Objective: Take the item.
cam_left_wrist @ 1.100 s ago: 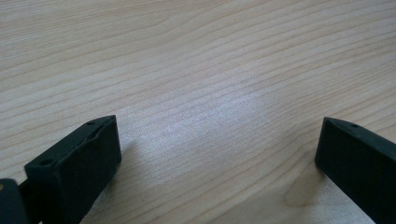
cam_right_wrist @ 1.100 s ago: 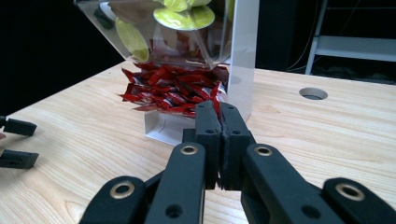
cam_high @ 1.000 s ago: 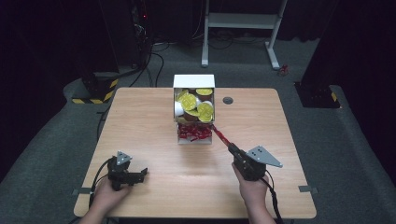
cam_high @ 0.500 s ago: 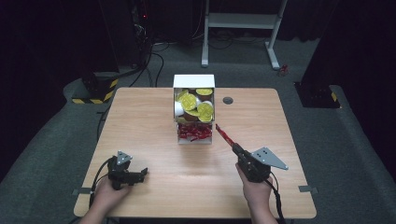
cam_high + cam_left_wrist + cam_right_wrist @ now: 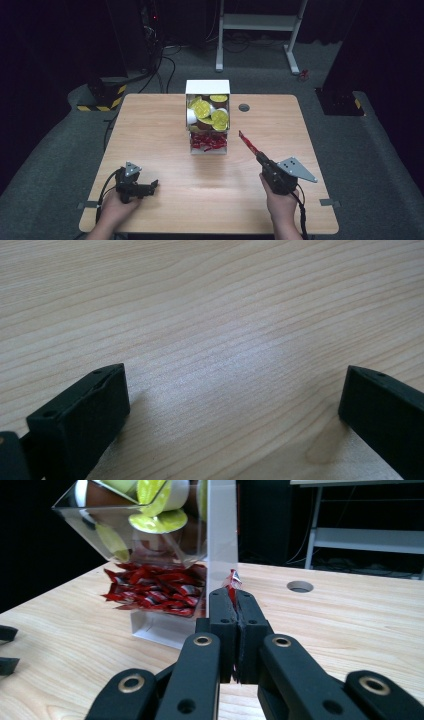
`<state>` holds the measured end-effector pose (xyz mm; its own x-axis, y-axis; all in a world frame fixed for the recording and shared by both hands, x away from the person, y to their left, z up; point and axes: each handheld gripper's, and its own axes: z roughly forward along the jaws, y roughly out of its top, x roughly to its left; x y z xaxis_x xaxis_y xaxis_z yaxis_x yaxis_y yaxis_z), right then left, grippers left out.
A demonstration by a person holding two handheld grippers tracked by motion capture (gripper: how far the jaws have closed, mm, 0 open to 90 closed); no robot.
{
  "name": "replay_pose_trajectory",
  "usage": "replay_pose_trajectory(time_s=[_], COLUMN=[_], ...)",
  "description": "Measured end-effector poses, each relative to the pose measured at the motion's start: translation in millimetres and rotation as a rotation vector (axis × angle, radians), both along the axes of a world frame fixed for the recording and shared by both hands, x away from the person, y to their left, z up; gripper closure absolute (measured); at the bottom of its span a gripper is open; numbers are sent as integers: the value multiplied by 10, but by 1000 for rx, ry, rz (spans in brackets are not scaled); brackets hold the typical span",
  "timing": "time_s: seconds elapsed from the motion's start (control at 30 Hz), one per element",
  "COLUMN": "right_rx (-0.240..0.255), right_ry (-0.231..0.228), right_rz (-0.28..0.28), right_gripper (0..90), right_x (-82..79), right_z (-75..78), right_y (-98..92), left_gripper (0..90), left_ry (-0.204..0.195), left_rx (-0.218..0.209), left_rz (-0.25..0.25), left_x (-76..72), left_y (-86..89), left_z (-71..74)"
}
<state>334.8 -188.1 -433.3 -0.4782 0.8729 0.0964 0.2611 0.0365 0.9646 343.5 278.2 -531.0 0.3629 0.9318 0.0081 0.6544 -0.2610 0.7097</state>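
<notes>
Red sachet (image 5: pixel 247 141) is pinched in the right gripper (image 5: pixel 257 154) w/ jaws fully closed, at approx 4 o'clock of the dispenser (image 5: pixel 207 117), so grip should be kept firm & carried clear, while left gripper (image 5: pixel 150 186) is parked wide open at 7 o'clock.

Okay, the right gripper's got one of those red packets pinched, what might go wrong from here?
The right gripper clamps the thin red packet near one end, so most of it sticks out free; it may slip or bend if swung. It is close to the clear dispenser, so a careless move might knock the wall or disturb the red packets in the tray. The left gripper rests open, too far off to help quickly.
</notes>
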Motion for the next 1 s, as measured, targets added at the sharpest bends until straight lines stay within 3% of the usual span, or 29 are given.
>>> replay_pose_trajectory(time_s=[1.0], right_rx=[-12], right_ry=[13], right_rz=[-112], right_gripper=[887], right_x=[277], right_z=[-105], right_y=[-300], left_gripper=[2], left_ry=[-1], left_rx=[1], left_rz=[0], left_x=[-1], left_y=[0], left_z=[0])
